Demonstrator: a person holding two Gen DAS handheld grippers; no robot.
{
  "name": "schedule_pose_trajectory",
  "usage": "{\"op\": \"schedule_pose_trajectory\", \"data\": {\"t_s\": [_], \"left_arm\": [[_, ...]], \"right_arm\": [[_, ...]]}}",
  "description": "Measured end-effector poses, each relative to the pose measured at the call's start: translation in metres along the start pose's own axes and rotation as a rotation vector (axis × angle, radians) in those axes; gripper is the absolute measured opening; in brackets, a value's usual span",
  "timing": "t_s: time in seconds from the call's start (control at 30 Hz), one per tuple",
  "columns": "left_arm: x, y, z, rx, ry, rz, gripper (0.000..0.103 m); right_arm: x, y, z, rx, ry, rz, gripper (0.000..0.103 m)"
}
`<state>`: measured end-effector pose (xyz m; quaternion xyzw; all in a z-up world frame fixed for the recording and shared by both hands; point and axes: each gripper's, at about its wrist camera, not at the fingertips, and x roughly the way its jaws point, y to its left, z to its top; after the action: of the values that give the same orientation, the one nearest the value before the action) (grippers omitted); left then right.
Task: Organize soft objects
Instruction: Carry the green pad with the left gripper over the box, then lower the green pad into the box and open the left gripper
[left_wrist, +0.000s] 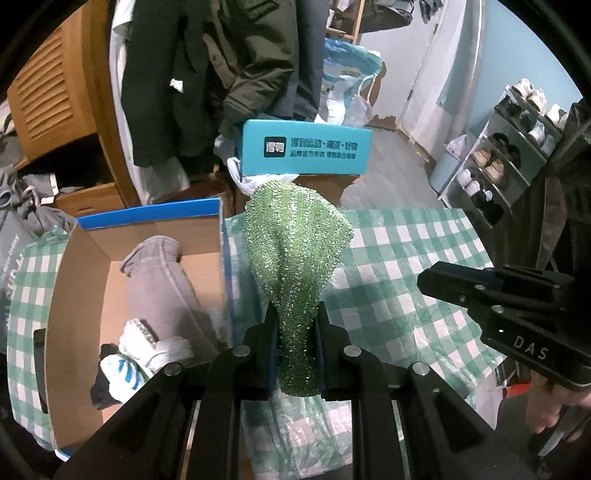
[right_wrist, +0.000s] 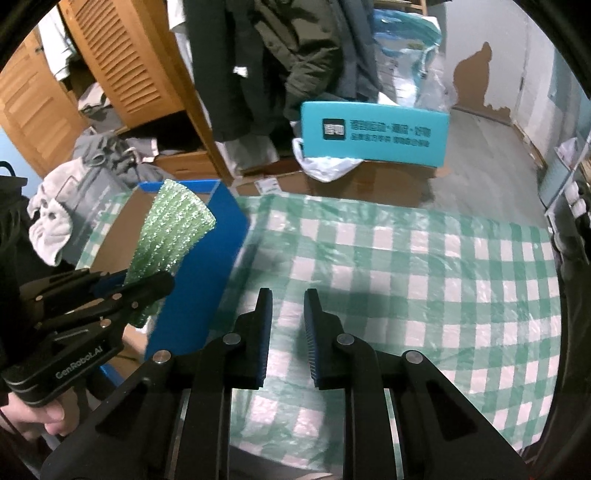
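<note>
My left gripper (left_wrist: 295, 314) is shut on a sparkly green scrubbing cloth (left_wrist: 295, 243) and holds it up above the checked tablecloth (left_wrist: 399, 258), just right of the open cardboard box (left_wrist: 81, 295). The box has blue outer walls and holds a grey garment (left_wrist: 159, 280) and white socks (left_wrist: 159, 343). In the right wrist view the cloth (right_wrist: 166, 232) hangs over the box's near wall (right_wrist: 199, 266), pinched by the left gripper (right_wrist: 147, 286). My right gripper (right_wrist: 288, 295) is open and empty above the tablecloth (right_wrist: 424, 266); it also shows in the left wrist view (left_wrist: 424, 280).
A teal box (left_wrist: 303, 147) stands beyond the table's far edge on brown cartons with a white plastic bag (right_wrist: 328, 166). Dark coats (left_wrist: 207, 74) hang behind, next to a wooden wardrobe (right_wrist: 122, 59). A shoe rack (left_wrist: 509, 147) stands at right. Clothes (right_wrist: 48, 221) lie piled at left.
</note>
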<state>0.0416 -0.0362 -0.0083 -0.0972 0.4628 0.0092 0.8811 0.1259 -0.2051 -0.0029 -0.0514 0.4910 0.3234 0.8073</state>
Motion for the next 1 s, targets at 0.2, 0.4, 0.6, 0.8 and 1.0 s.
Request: {"op": "schedule_pose_trajectory", "data": {"t_s": [0.2, 0.4, 0.6, 0.8, 1.0], "left_arm": [[-0.015, 0.017, -0.004, -0.017, -0.023, 0.006, 0.016], [-0.025, 0.037, -0.011, -0.041, -0.037, 0.023, 0.016], [-0.028, 0.060, -0.018, -0.083, -0.033, 0.035, 0.016], [-0.029, 0.086, -0.025, -0.117, -0.028, 0.071, 0.016], [-0.027, 0.112, -0.032, -0.157, -0.011, 0.096, 0.017]], "right_arm": [[0.002, 0.019, 0.004, -0.028, -0.002, 0.019, 0.017], [0.006, 0.044, 0.008, -0.064, 0.000, 0.037, 0.017], [0.014, 0.069, 0.013, -0.100, 0.013, 0.054, 0.017], [0.026, 0.093, 0.018, -0.130, 0.036, 0.071, 0.017], [0.038, 0.110, 0.024, -0.139, 0.056, 0.085, 0.017]]}}
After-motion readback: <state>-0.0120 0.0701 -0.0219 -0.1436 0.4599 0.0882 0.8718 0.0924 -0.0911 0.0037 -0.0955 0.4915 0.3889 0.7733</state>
